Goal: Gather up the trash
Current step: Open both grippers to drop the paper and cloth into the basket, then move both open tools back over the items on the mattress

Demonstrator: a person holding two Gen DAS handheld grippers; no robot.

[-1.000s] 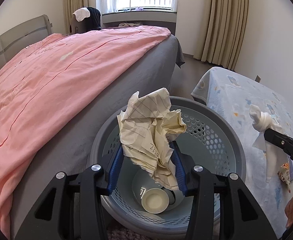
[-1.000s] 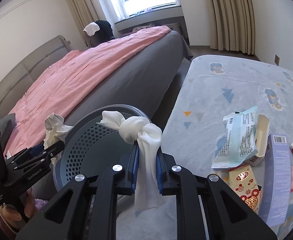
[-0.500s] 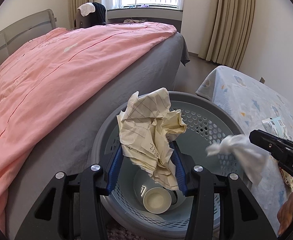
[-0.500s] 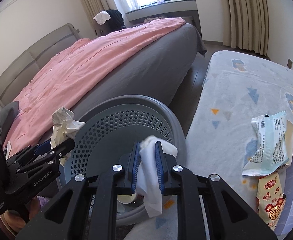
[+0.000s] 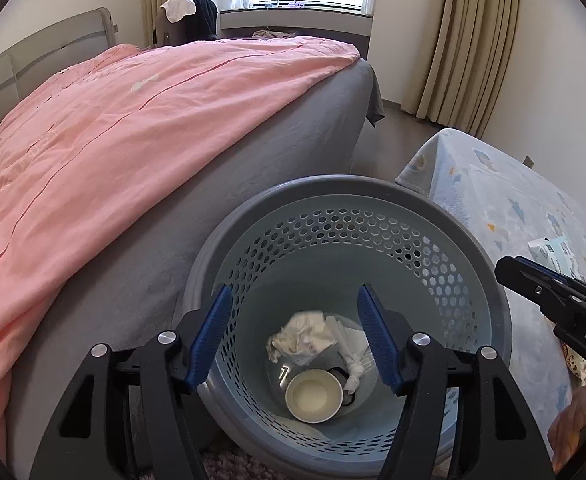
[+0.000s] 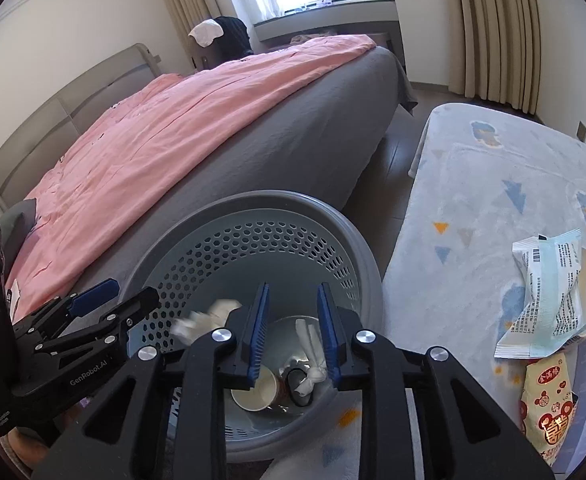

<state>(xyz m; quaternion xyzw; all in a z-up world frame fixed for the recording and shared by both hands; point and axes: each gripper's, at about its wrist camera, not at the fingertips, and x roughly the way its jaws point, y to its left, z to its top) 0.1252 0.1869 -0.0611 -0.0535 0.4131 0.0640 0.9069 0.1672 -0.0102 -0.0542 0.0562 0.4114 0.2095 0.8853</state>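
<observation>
Plastic wrappers (image 6: 549, 292) lie at the rug's (image 6: 493, 184) right edge, nearest our right gripper (image 6: 293, 334); both it and the left gripper (image 5: 297, 336) hang spread, empty, over the basket (image 6: 369, 264).

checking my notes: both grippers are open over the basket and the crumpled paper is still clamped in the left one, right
Not quite. The left gripper is open and holds nothing; the left wrist view shows the crumpled paper lying at the bottom of the basket. The right gripper is open over the basket too, as you say.
</observation>
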